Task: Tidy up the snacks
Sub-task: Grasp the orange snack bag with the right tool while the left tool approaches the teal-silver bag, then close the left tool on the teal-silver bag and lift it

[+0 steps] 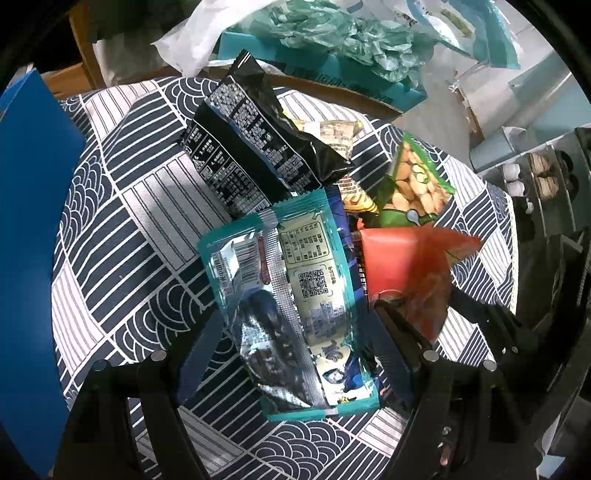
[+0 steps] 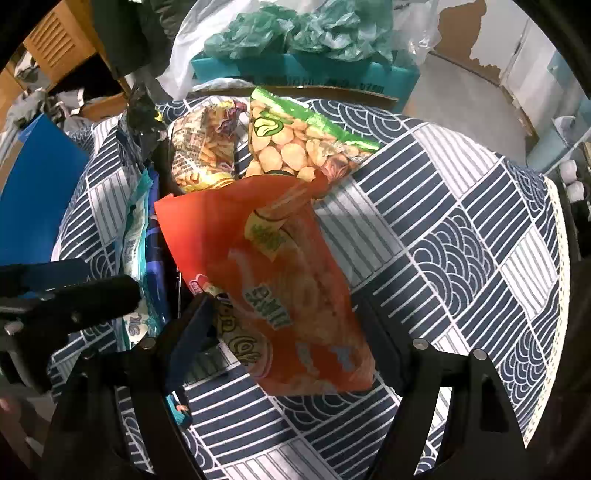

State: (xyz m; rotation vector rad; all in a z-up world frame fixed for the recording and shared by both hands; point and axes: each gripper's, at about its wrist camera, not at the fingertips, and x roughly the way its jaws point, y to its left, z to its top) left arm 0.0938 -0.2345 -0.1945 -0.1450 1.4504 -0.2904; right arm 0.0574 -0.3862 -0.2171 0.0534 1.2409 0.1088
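A teal snack packet point(image 1: 295, 306) lies between the jaws of my left gripper point(image 1: 295, 354), which stand wide apart around it. A black packet point(image 1: 255, 144) lies beyond it. An orange snack bag point(image 2: 291, 291) is between the jaws of my right gripper point(image 2: 295, 332), lifted and tilted; I cannot tell if they pinch it. It also shows in the left wrist view point(image 1: 406, 269). A green peanut bag point(image 2: 295, 144) and a yellow chips bag point(image 2: 207, 147) lie behind it. The left gripper point(image 2: 66, 295) shows at the left of the right wrist view.
All lie on a navy-and-white patterned cloth point(image 2: 461, 221). A blue folder point(image 1: 29, 240) stands at the left. A teal box point(image 2: 306, 70) with green plastic bags point(image 2: 295, 33) sits behind the table. A rack with small bottles point(image 1: 517, 177) is at the right.
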